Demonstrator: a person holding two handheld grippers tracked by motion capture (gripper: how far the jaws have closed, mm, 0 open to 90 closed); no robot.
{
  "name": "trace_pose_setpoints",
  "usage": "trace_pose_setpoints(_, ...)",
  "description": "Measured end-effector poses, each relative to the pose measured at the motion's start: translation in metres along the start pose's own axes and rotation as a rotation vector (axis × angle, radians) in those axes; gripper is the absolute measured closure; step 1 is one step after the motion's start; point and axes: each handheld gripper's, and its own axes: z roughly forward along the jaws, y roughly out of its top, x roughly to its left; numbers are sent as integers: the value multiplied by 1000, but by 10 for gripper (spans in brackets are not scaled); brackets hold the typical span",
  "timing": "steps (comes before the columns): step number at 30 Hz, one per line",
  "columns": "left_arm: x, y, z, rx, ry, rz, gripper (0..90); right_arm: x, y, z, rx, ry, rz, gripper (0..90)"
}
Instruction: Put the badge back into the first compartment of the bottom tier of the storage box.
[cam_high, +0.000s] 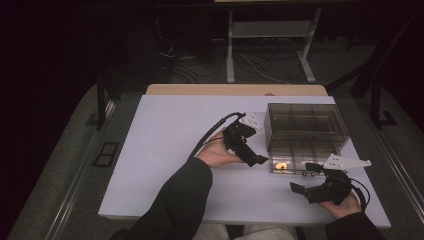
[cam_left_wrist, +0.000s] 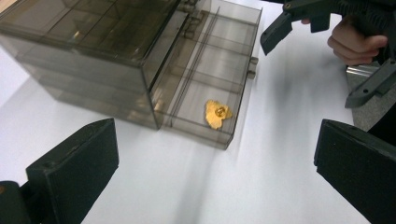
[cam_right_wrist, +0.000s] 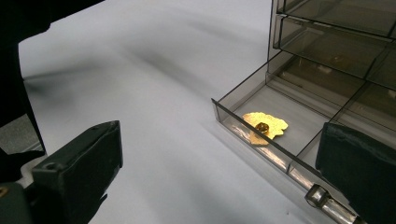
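both grippers' fingers spread; crinkled gold piece (cam_left_wrist: 217, 114) lies in smoky clear plastic drawer (cam_left_wrist: 201, 79).

Left gripper (cam_high: 250, 150) fingers spread wide, nothing held; right gripper (cam_high: 310, 182) likewise, well apart.

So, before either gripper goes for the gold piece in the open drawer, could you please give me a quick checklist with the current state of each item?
1. Bottom drawer pulled out: ok.
2. Gold piece lies exposed in the drawer's end compartment: ok.
3. Left gripper open and holding nothing: ok.
4. Right gripper open and holding nothing: ok.
5. Table between the grippers and the drawer free of obstacles: ok.
6. Drawer unit steady enough not to slide: cannot tell.
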Motion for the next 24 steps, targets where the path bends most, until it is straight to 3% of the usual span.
trace_pose_setpoints(17, 6, -37, -39, -11, 100, -55, 0, -1, 0, 1, 2, -7, 4, 3)
trace_pose_setpoints(24, 8, -48, -50, -15, 117, -81, 0, -1, -1, 0, 7, -6, 14, 3)
